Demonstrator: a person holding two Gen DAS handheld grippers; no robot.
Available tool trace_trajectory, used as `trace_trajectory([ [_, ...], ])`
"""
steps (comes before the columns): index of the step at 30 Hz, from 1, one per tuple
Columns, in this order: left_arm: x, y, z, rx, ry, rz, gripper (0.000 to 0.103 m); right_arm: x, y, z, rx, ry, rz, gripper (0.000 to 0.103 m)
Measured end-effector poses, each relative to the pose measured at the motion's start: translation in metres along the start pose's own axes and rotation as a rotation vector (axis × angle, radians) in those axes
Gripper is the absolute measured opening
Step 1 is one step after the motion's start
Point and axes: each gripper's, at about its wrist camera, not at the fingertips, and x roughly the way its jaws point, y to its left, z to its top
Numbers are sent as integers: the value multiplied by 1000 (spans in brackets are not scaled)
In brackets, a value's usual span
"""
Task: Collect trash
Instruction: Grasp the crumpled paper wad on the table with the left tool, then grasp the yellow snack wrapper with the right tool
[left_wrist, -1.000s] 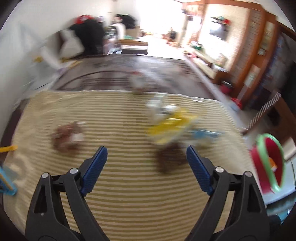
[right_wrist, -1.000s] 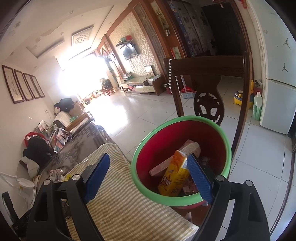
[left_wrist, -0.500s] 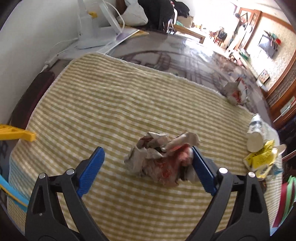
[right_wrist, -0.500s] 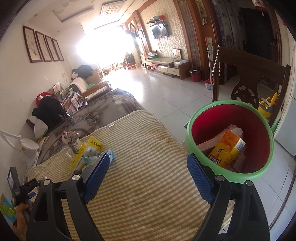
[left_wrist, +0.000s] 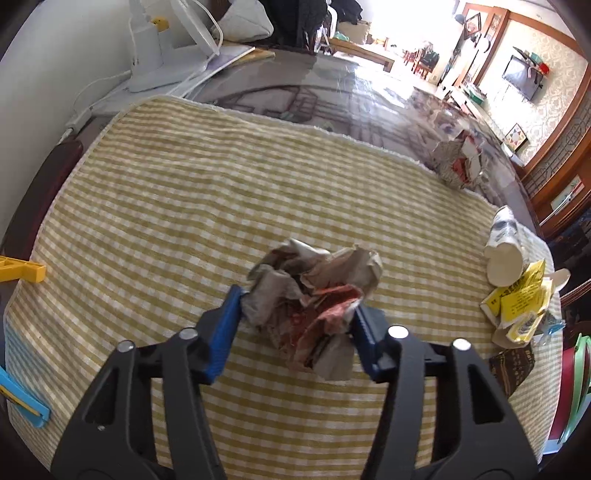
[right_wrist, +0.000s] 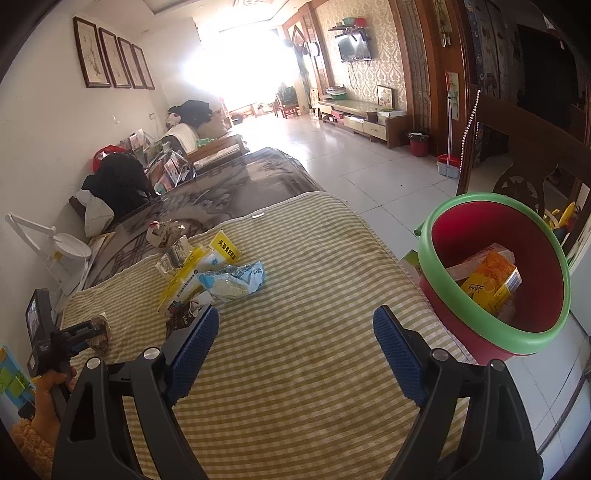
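Left gripper, lower centre of its view: blue jaws, having just been closing, clamp a crumpled paper wad lying on the striped cloth. Right gripper: jaws wide apart over the cloth, holding nothing. Red bin with green rim at right holds cartons; more wrappers lie centre-left.

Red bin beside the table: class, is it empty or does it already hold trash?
Holds trash. The bin contains an orange carton and other packaging.
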Motion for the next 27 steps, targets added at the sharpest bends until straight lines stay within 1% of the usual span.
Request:
trace_trajectory([
  [3,-7,0,-3,-1,-17,-1,41,-2,2,-1,-9,2,6,83],
  [5,-12,3,-7,-16,-18,-9,40,-5,3,-3,-11,3,10,83],
  [7,-18,6,-10,-37,-12,-32,39,-6,4,-4,-11,6,14,83],
  [10,-37,7,-21,-53,-20,-60,39,-4,6,-6,-18,16,19,83],
  [13,-58,1,-41,-29,-37,-81,40,5,13,-9,-27,47,38,83],
  [15,-66,-5,-59,0,-48,-68,41,16,20,-11,-26,79,63,83],
  [17,-63,-11,-70,35,-31,-50,42,28,29,-12,-20,118,97,83],
  [19,-55,-17,-74,67,5,-51,47,40,39,-10,-9,153,138,83],
  [22,-51,-19,-71,74,3,-52,59,60,56,3,30,202,215,83],
  [23,-49,-19,-70,76,5,-50,67,66,62,9,44,217,240,83],
  [24,-47,-19,-69,75,11,-50,72,74,68,15,58,232,266,83],
  [27,-40,-18,-69,70,32,-60,72,101,89,34,95,292,320,83],
])
